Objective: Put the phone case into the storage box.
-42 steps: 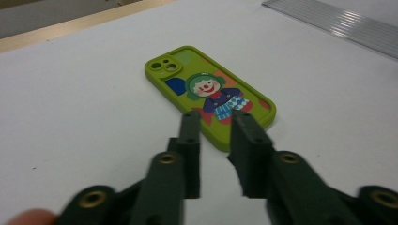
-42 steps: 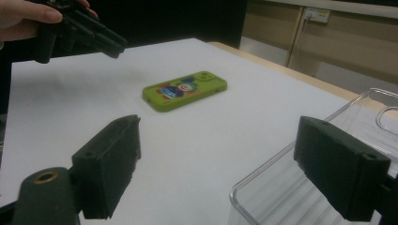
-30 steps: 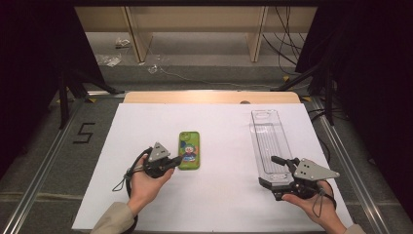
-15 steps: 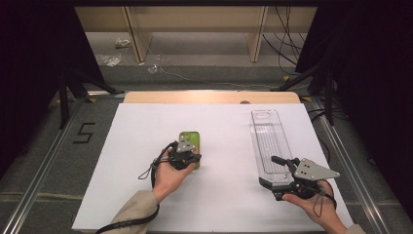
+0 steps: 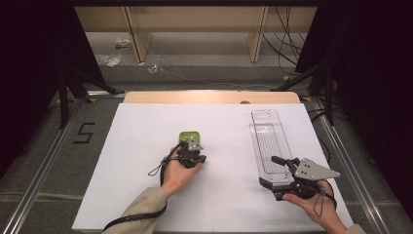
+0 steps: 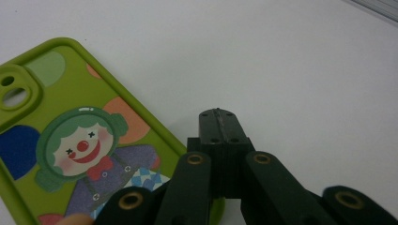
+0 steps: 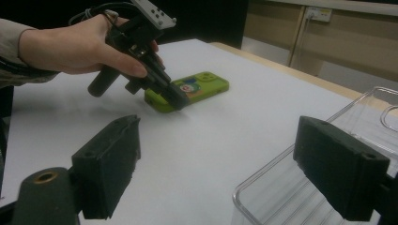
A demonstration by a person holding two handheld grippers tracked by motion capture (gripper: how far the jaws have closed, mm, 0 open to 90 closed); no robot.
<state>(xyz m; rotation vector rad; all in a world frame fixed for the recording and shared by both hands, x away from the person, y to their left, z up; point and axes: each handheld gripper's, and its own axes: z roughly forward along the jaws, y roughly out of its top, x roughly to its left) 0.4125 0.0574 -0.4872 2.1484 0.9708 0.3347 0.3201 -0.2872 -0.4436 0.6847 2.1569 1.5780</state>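
High view first: the person's left hand is holding the left gripper low over the near end of a green phone case, which is lying flat on the white table, roughly at its middle. From the left gripper view, the two black jaws are pressed together with nothing between them, and their joined tip is sitting just beside the case's long edge, over bare table (whether it is touching the edge, I cannot tell). The case is showing a clown picture and its camera cut-out at the far corner.

Off to the right, the right hand is gripping the right gripper at the near end of a clear plastic tray that is lying lengthwise along the table's right side, well apart from the case. In the right gripper view the jaws are standing wide apart, one over the bare table and one above the tray's near corner, pinching nothing. That same view is catching the left gripper tilted down, its tip at the near corner of the case.
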